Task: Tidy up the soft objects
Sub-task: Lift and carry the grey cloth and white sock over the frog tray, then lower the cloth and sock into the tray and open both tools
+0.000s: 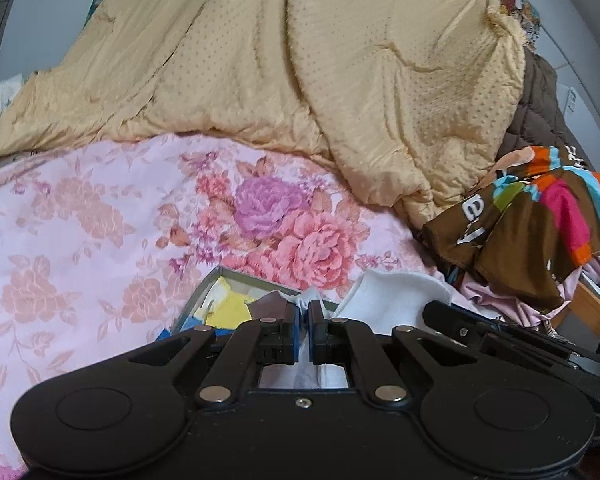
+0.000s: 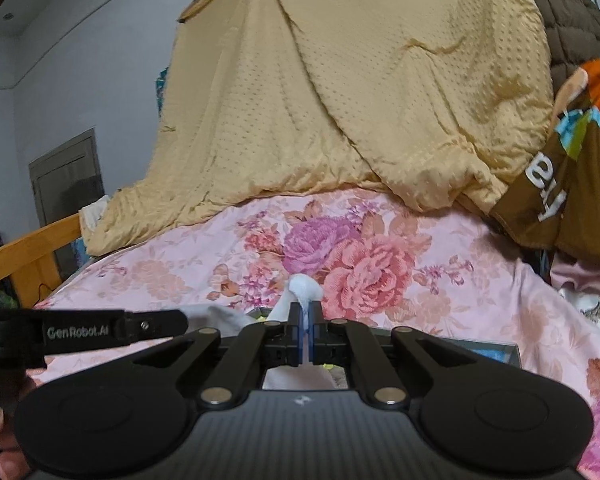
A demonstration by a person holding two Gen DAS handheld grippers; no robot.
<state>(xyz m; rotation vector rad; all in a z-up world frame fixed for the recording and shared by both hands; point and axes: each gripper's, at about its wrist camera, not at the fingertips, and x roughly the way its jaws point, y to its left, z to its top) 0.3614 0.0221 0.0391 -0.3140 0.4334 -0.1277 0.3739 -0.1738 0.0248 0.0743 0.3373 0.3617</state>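
A white cloth lies over a grey box on the pink floral bedsheet. The box holds yellow and brown folded pieces. My left gripper is shut on an edge of the white cloth just above the box. My right gripper is shut on another part of the white cloth, which bunches above the fingertips. The box's far corner shows in the right wrist view. The left gripper's side shows at the left there.
A tan quilt is heaped across the back of the bed. A brown multicoloured garment and a dark brown quilted jacket lie at the right. A wooden bed rail runs at the left, with a grey wall behind.
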